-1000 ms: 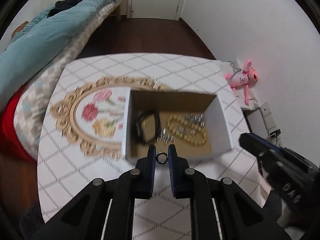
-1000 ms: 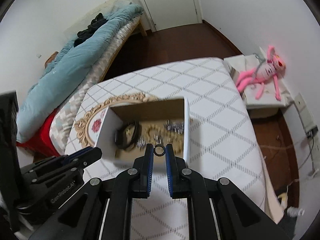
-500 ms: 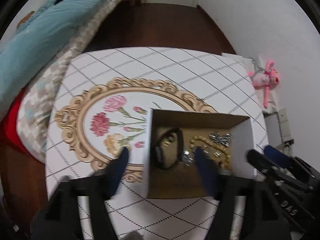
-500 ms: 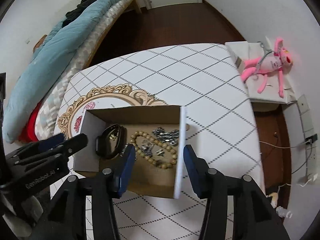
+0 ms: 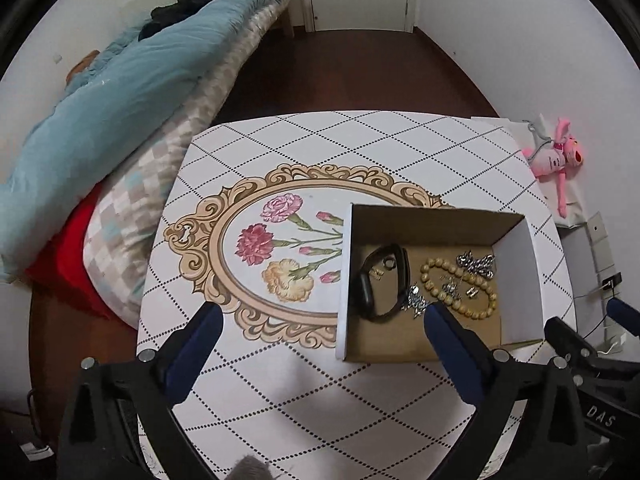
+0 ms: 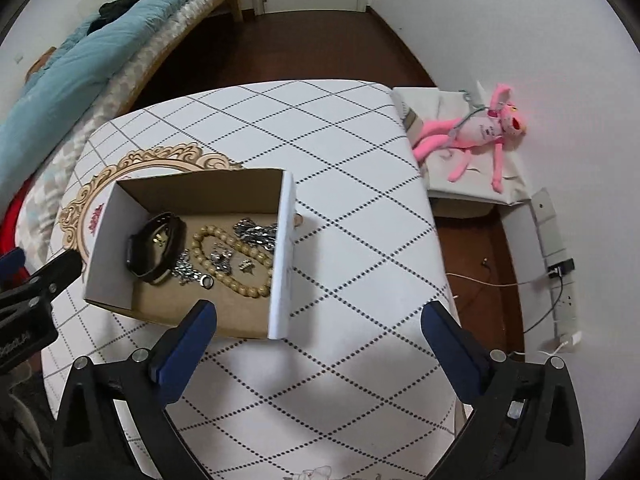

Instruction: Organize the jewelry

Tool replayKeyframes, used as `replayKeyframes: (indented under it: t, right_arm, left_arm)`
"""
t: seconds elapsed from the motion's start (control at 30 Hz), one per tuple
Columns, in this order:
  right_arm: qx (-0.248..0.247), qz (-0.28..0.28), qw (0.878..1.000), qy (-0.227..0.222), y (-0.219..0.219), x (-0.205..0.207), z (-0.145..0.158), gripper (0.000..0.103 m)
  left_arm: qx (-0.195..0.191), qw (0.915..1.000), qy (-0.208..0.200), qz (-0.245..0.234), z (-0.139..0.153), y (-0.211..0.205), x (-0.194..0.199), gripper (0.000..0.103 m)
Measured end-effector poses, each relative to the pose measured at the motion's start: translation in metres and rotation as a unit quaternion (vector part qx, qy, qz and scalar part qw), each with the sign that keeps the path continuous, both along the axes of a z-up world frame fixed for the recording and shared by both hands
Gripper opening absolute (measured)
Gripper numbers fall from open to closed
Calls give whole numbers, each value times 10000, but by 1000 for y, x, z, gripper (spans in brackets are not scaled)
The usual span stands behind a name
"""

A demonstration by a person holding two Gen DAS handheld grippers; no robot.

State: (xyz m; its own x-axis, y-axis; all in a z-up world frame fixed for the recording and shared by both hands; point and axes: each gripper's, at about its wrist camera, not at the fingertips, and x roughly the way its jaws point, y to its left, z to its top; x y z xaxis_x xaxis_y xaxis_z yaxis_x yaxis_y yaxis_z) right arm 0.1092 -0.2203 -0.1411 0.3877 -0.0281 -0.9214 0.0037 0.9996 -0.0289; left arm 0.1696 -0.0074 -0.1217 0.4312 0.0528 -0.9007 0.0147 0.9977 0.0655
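Cardboard box [image 6: 280, 240] now holds both rings you released; your left gripper [image 5: 320, 320] and right gripper [image 6: 316, 316] gape wide, empty, sorting apparently near complete.

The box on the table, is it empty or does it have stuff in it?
Not empty. The open box holds a bead bracelet, a black band and small silver pieces.

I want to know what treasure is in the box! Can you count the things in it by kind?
Black wristband: 1
Wooden bead bracelet: 1
Small rings: 2, one inside the band, one near the front
Sparkly silver pieces: too tangled to count
Total I can count: 4, in the cardboard box.
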Motion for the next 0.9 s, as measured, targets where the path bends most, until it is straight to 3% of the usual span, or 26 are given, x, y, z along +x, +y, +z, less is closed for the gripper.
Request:
replayKeyframes:
  t: [0.23, 0.43, 0.9]
  right_arm:
    - [-97, -76, 9999, -106, -1, -11, 7, 103]
    - [-76, -103, 9994, -318, -2, -28, 32, 103]
    - [-2, -72, 9916, -1294, -3, -114, 146, 103]
  left_arm:
    - [-30, 9999, -100, 67, 7, -1, -13, 103]
    - [-126, 9995, -265, 66, 27, -3, -29, 103]
    - [-89, 9937, -1102, 201, 130, 2, -101, 103]
